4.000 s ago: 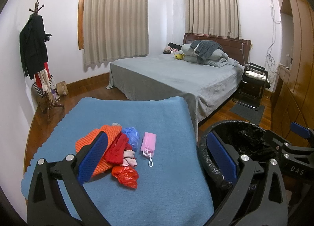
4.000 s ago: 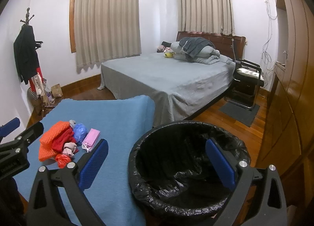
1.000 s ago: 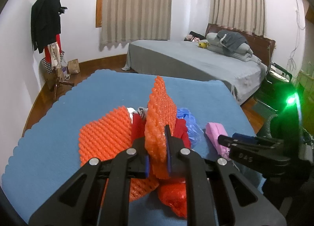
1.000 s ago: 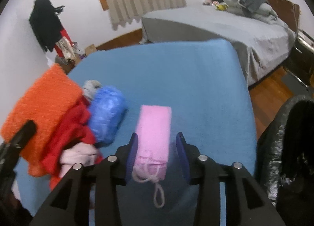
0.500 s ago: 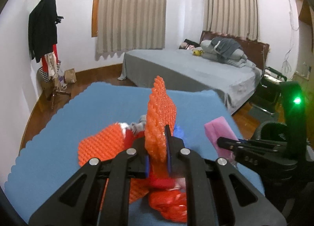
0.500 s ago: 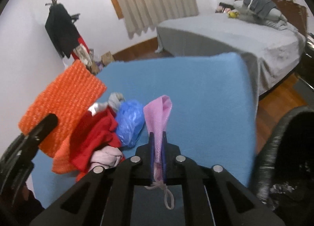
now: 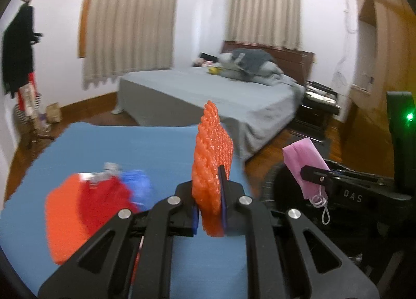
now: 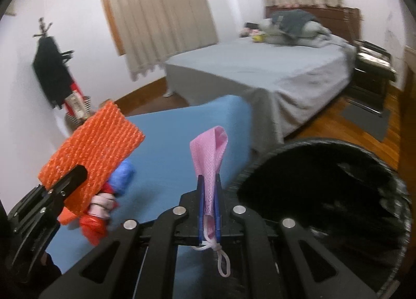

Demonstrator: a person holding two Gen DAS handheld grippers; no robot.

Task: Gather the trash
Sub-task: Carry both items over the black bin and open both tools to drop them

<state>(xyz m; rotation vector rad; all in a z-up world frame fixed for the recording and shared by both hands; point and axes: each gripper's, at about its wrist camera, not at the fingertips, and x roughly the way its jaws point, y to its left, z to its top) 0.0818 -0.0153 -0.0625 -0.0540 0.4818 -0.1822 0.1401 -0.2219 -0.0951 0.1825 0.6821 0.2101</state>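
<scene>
Landmark: the black-lined trash bin [image 8: 325, 195], standing on the floor at the right edge of the blue table cover [image 8: 169, 143].
Left gripper [image 7: 209, 210]: jaws clamped on 1 orange foam net sheet [image 7: 212, 169], held upright above the cover, on the table side of the bin and not yet over its rim.
Right gripper [image 8: 209, 210]: jaws pressed together on 1 pink mesh pouch [image 8: 209, 158], its white cord loop hanging below the pads; it sits just beside the bin's near rim, closer to the opening than the left.
Done: 2 pieces are lifted clear of the pile; nothing can be made out inside the bin, though its dark liner hides much of the bottom.
Left on the cover: a heap well away from the bin with a 2nd orange foam net [image 7: 65, 223], red cloth [image 7: 104, 200], a blue plastic bag [image 7: 137, 190] and a red plastic bag [image 8: 95, 226]; motion blur makes a pale item among them hard to name.
Progress: early, by my reading; both loads need carrying over the bin's mouth and releasing, then the heap wants several more trips.
</scene>
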